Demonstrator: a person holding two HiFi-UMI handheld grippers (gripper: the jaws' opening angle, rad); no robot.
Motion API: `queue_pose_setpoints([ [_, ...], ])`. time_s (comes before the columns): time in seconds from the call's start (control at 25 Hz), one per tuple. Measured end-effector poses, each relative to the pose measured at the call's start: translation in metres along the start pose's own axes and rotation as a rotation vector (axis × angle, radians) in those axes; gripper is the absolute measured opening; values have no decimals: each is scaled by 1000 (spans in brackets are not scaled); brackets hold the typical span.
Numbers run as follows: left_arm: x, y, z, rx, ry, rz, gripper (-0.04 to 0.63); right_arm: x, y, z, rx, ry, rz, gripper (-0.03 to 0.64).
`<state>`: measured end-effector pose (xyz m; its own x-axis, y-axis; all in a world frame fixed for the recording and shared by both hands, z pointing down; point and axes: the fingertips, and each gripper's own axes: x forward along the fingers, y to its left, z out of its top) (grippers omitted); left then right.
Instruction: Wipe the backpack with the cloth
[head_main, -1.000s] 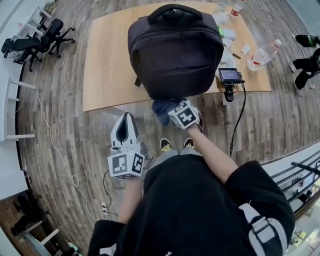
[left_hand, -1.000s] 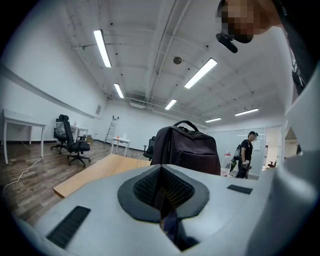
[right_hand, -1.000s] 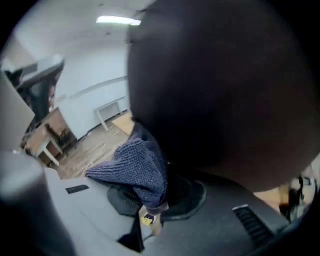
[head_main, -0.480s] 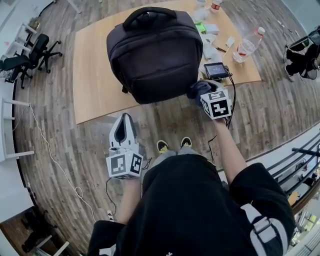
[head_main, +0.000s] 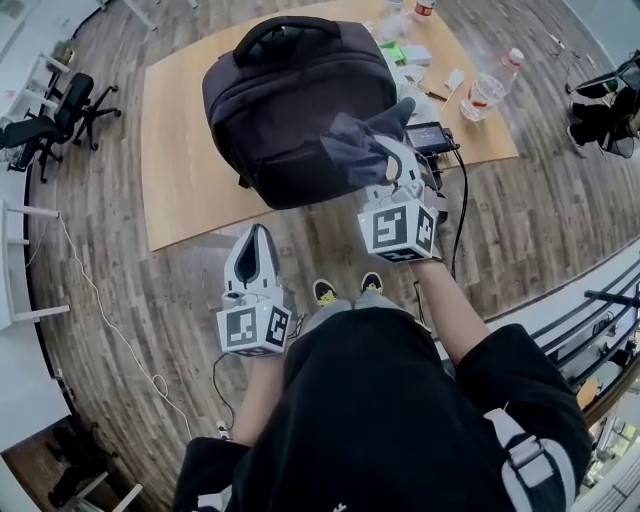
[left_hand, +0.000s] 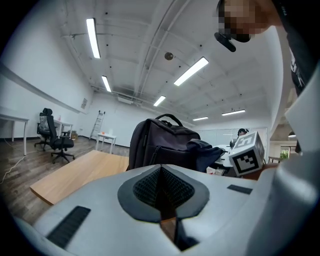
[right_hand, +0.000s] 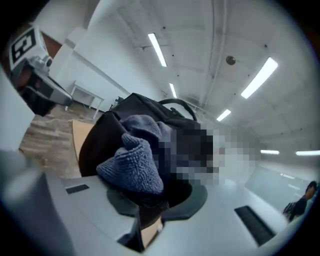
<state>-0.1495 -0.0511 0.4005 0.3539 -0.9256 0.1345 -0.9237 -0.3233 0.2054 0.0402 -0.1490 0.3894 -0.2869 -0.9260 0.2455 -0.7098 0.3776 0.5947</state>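
1. The cloth (head_main: 362, 138), a bunched blue-grey terry rag, was clamped in the jaws of the right gripper (head_main: 392, 162), held up over the table edge.
2. To its left and nearer the person, the left gripper (head_main: 256, 240) had its jaws pressed together, holding nothing.
3. Just beyond the cloth, the black fabric backpack (head_main: 285, 100) stood upright on the tan wooden table (head_main: 170, 150).

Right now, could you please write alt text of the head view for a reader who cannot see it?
From above, the right gripper holds a crumpled dark cloth in front of a black backpack on a wooden table. The left gripper is shut and empty, over the floor short of the table.
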Motion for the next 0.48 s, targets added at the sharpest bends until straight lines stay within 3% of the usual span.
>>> queue_pose_setpoints([
  [0.16, -1, 6, -2, -7, 3, 14, 15, -5, 25, -20, 122, -15, 86, 57],
  [0.36, -2, 7, -4, -10, 6, 19, 15, -9, 56, -54, 354, -28, 171, 57],
  [0.48, -2, 8, -4, -9, 3, 19, 15, -11, 62, -65, 402, -32, 210, 57],
])
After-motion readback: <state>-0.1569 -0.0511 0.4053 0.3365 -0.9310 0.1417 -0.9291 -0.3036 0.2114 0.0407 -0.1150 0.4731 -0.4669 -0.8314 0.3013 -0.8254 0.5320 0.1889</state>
